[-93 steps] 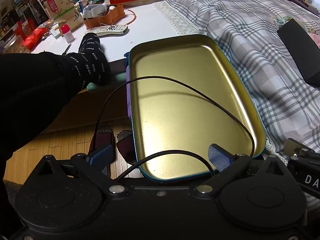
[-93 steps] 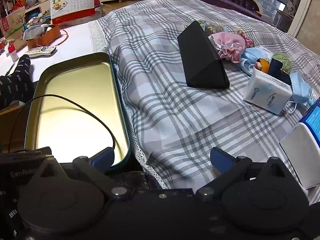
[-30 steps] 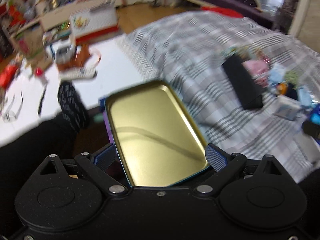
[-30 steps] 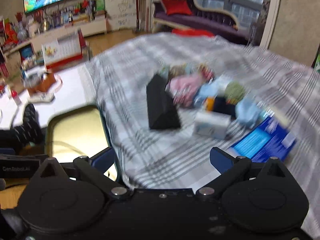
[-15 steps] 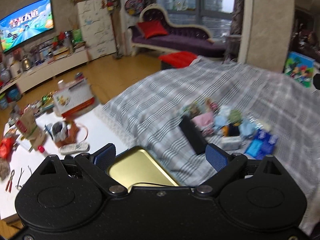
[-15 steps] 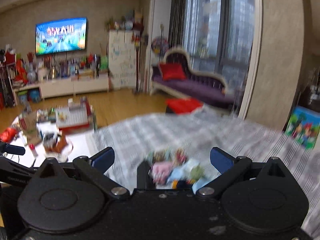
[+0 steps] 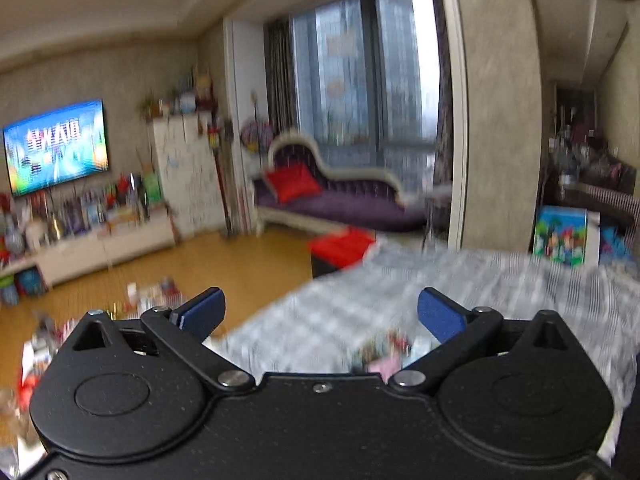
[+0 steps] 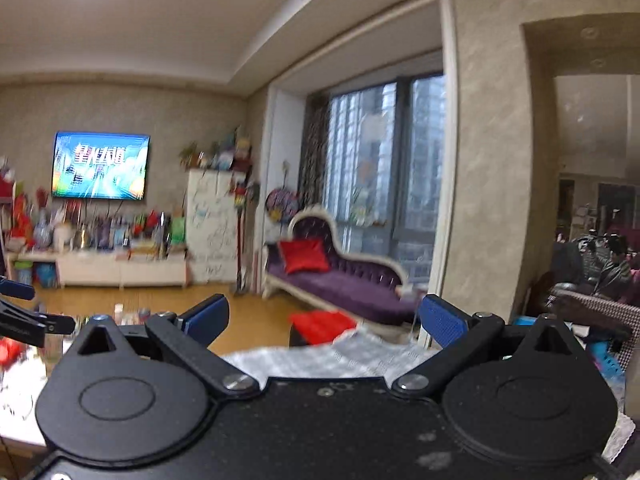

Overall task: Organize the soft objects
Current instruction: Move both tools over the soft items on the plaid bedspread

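Soft objects [image 7: 386, 354] show only as a blurred heap of pink, red and pale blue patches, too smeared to tell apart, lying on the grey plaid cloth [image 7: 500, 292] just above the left gripper's body, towards the near edge of the covered surface. The left gripper [image 7: 320, 314] has just been opening; its blue pads stand wide apart with nothing between them. The right gripper [image 8: 324, 318] is likewise spread wide and empty, facing a purple chaise [image 8: 344, 276] and a lit television [image 8: 100, 166].
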The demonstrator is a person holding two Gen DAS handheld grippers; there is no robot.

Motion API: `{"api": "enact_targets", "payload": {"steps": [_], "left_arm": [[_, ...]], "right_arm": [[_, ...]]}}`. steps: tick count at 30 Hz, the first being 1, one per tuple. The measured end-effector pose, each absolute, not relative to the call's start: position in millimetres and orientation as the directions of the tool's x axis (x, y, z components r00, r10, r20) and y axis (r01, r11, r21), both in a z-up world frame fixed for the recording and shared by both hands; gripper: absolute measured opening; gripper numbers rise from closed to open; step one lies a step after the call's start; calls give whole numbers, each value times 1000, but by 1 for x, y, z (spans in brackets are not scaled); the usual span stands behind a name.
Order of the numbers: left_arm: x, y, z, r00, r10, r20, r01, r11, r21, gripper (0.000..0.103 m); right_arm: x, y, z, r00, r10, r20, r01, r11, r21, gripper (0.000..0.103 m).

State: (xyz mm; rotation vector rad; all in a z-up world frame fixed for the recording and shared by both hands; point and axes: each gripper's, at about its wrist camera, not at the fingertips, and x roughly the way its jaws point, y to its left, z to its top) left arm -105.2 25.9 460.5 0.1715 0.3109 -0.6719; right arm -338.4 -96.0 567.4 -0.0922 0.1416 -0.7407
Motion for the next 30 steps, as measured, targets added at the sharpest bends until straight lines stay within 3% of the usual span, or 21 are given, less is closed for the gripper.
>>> {"api": "enact_targets", "payload": {"steps": [3, 7, 13, 17, 21, 24, 30], "left_arm": [[-95, 3, 441, 758, -568, -321, 621, 779, 89, 100], [-53, -50, 369, 700, -550, -456, 654, 749, 102, 100], [35, -143, 214, 554, -469, -688, 688, 723, 61, 97], [78, -186, 120, 438, -432, -788, 679, 734, -25, 89], [101, -211, 35, 349, -404, -846, 643, 760, -98, 85], [109, -222, 5, 339, -393, -855, 617, 779, -114, 82], [91, -222, 27, 472, -412, -779, 602, 796, -57, 83]], "right_arm": [[-341, -105, 564, 708, -702, -78, 693, 711, -119, 103], [-318, -142, 517, 670, -706, -227, 699, 704, -127, 102], [-237, -235, 350, 511, -661, -550, 710, 685, -164, 101], [-185, -297, 228, 416, -587, -695, 754, 650, -97, 90], [-142, -335, 148, 353, -586, -729, 825, 562, -53, 90], [-122, -371, 115, 316, -616, -721, 861, 505, -55, 90], [-88, -396, 86, 281, -608, -742, 873, 483, -66, 91]]}}
